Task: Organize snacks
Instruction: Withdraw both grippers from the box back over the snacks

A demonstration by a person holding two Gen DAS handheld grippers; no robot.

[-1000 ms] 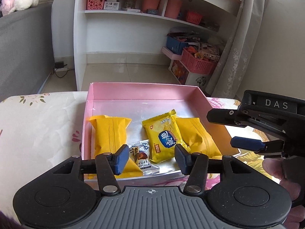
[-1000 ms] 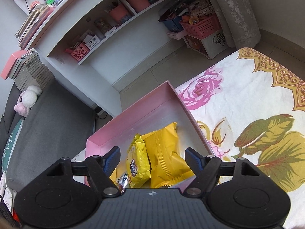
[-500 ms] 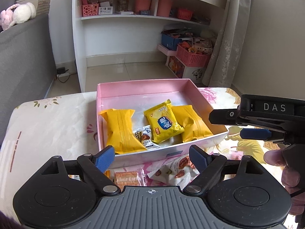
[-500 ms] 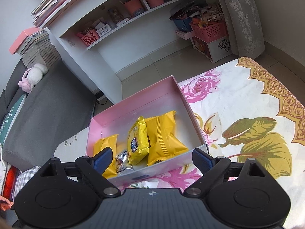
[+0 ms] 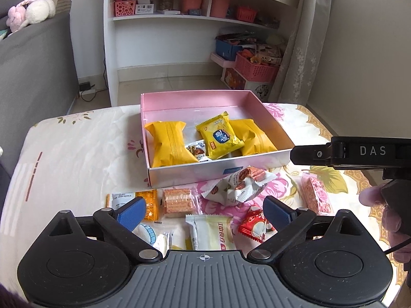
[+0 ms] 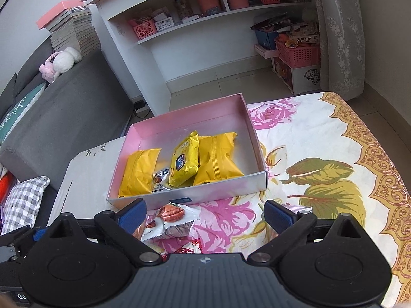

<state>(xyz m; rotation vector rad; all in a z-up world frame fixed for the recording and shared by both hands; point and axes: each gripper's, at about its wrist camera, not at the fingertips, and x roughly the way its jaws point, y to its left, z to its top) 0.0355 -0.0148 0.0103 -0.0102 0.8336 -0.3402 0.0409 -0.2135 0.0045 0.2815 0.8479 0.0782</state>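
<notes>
A pink box (image 5: 179, 107) (image 6: 231, 182) sits on the flowered tablecloth. It holds two plain yellow packets (image 5: 169, 145) (image 5: 253, 136), a yellow packet with a blue label (image 5: 219, 136) and a small chocolate packet (image 5: 196, 151). Several loose snacks lie in front of the box: a white wafer packet (image 5: 239, 184) (image 6: 169, 218), an orange cracker pack (image 5: 177, 200), a red candy (image 5: 254, 224), a pink bar (image 5: 316, 195), a pale yellow packet (image 5: 213, 231). My left gripper (image 5: 204, 209) is open and empty above them. My right gripper (image 6: 205, 211) is open and empty, just short of the box.
A white shelf unit (image 5: 195, 20) with baskets and cups stands behind the table. A grey sofa (image 6: 59, 118) is at the left. Pink and blue baskets (image 5: 257, 64) sit on the floor by a curtain (image 5: 308, 38). The table's far edge lies just behind the box.
Both grippers have pulled back and up from the box, and their jaws have opened wider. The loose snacks in front of the box have come into view.
</notes>
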